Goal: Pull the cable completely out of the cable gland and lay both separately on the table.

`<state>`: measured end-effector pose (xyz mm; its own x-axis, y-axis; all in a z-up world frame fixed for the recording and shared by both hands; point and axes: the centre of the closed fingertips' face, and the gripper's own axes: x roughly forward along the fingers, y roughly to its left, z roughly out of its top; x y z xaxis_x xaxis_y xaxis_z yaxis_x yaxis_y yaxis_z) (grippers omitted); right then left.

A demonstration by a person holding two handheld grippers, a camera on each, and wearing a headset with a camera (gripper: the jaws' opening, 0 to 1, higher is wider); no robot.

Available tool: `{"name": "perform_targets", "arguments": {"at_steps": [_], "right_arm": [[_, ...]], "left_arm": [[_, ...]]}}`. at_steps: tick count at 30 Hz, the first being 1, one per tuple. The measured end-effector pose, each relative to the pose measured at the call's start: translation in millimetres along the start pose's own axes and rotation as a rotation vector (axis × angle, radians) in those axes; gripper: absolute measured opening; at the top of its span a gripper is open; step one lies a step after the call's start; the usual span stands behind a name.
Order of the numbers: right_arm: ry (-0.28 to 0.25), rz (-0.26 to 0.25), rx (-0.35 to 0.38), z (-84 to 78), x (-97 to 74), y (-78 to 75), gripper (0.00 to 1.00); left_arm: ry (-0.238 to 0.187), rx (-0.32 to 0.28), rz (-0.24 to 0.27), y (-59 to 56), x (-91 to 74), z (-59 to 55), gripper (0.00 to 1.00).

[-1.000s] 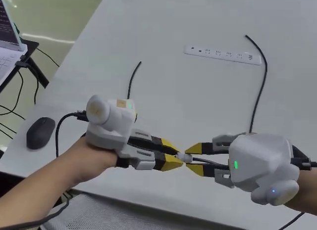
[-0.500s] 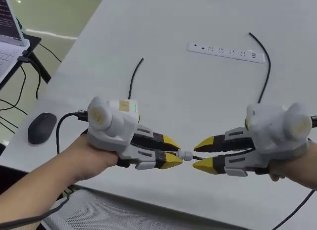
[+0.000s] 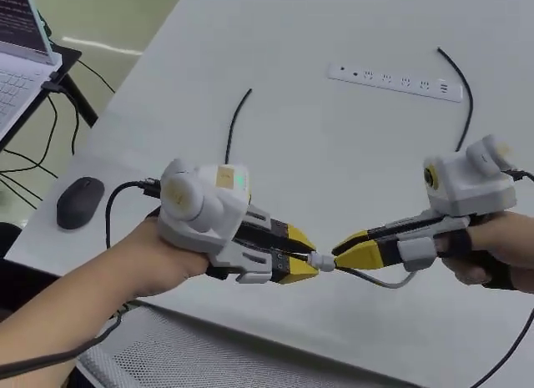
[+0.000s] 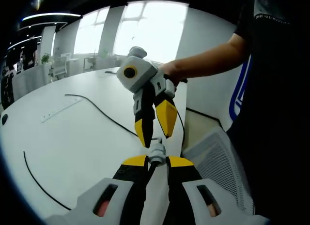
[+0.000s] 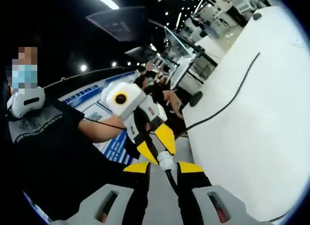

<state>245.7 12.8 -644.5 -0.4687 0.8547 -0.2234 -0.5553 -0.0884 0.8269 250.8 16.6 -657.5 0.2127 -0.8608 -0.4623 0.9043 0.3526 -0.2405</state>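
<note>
Cable gland [image 3: 318, 260] is pinched at the tips of the left gripper [image 4: 156, 162], held in the air over the near edge of the table [image 3: 334, 154]. I read that as the anchor, so the other side can pull straight along the axis. Right gripper [image 3: 344, 248] sits nose-to-nose with it, jaws apart, with the cable [image 3: 380, 281] running down between them in the right gripper view. It's not clamped as far as I can see. In the head view the cable sags in a slack loop under the right jaws, so no pull load. It's not out of the gland, and nothing is laid down yet. I'd close just behind the gland before drawing back. Farther out are a mouse [image 3: 80, 202], a loose black lead [image 3: 237, 125] and a power strip [image 3: 394, 81], all well apart from the work.
</note>
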Motion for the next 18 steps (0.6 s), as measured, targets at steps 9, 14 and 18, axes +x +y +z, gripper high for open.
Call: {"name": "perform_targets", "arguments": {"at_steps": [9,14,18], "right_arm": [[0.038,0.031,0.006,-5.8,3.1,2.3,0.15],[0.043,0.022,-0.041,-6.3,4.2,2.6,0.09],[0.048,-0.012,-0.106,-5.3,5.5,1.0,0.08]], "left_arm": [[0.0,-0.015,0.001,-1.3,1.5,4.8,0.15],[0.0,-0.032,0.002,-0.9,1.4,4.9,0.15],[-0.001,-0.043,0.005,-0.7,-0.2,3.4,0.15]]}}
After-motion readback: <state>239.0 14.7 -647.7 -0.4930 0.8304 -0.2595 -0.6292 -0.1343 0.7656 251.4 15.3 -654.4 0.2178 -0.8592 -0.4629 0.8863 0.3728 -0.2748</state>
